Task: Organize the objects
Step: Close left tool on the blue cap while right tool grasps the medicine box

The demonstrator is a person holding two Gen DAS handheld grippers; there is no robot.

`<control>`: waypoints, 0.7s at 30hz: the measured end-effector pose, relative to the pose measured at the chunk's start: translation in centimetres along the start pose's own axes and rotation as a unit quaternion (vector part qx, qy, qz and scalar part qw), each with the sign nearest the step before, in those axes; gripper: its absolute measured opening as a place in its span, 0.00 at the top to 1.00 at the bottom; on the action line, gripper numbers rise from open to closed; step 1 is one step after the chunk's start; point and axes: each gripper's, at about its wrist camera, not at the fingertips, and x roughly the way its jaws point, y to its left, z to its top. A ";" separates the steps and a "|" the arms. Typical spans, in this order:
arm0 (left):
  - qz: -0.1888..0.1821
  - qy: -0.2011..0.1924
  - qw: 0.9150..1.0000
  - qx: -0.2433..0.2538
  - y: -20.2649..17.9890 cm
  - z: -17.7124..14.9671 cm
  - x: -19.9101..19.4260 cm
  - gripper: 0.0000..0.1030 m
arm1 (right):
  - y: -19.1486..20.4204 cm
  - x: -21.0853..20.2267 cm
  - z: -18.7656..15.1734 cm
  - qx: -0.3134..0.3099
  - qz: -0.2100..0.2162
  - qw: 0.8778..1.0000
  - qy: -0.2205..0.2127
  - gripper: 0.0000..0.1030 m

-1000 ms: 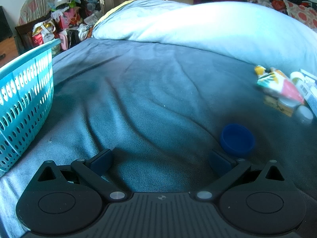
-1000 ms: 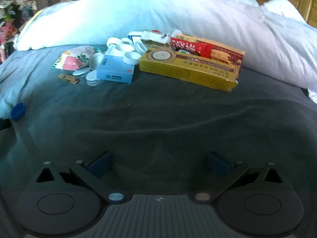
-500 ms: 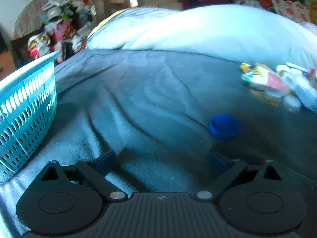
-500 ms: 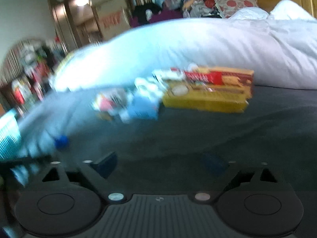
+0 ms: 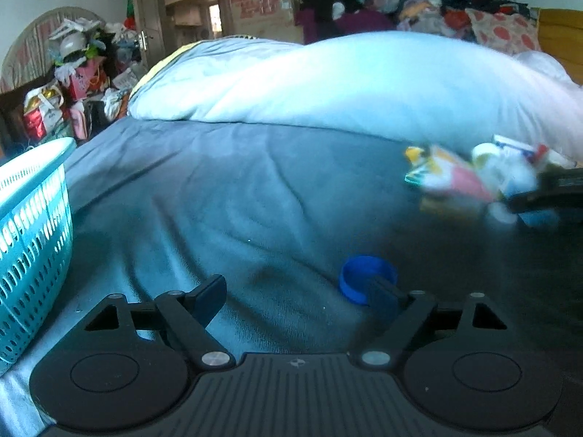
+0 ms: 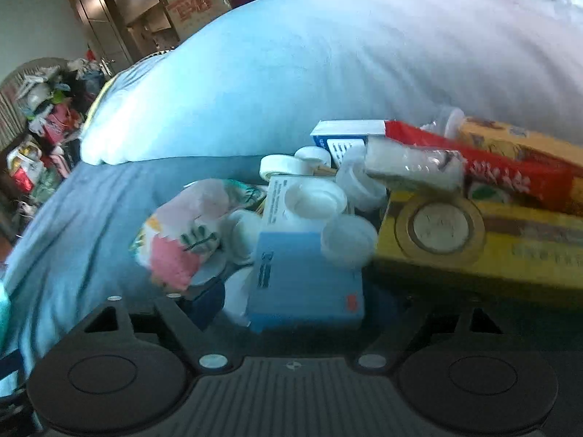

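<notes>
A dark grey blanket (image 5: pixel 255 196) covers the bed, with a rolled pale blue duvet (image 5: pixel 364 83) behind it and heaped clutter along the far wall. In the left wrist view, a turquoise perforated plastic basket (image 5: pixel 32 240) sits at the left edge. The left gripper (image 5: pixel 297 296) is spread wide and holds nothing; a round blue plastic cap (image 5: pixel 366 276) lies on the blanket just ahead of its right finger. The pile of objects appears blurred at far right. In the right wrist view, the right gripper (image 6: pixel 295 304) is likewise spread wide, its fingers flanking a light blue cardboard box (image 6: pixel 306 280) without visibly clamping it. A floral pink-and-white packet (image 6: pixel 182 233) lies to the left, white round lids (image 6: pixel 315 200) rest on top, and a long yellow carton (image 6: pixel 481 244) lies to the right.
</notes>
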 end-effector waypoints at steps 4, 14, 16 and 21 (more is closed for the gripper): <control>-0.002 -0.002 1.000 0.004 -0.1 0.0 0.4 0.18 | 0.1 -0.6 -0.4 -0.019 -0.004 1.000 0.000 0.37; -0.010 -0.032 0.999 0.032 -1.1 -0.1 -0.6 0.18 | -1.2 -13.4 -10.2 -0.055 0.004 0.998 0.023 0.37; -0.012 -0.039 0.998 0.043 -1.7 0.1 -0.6 0.18 | -0.7 -14.1 -11.8 -0.083 -0.016 0.996 0.020 0.37; -0.025 -0.037 0.996 0.074 -3.4 0.6 0.2 0.19 | -0.2 -13.3 -11.6 -0.091 -0.027 0.995 0.007 0.32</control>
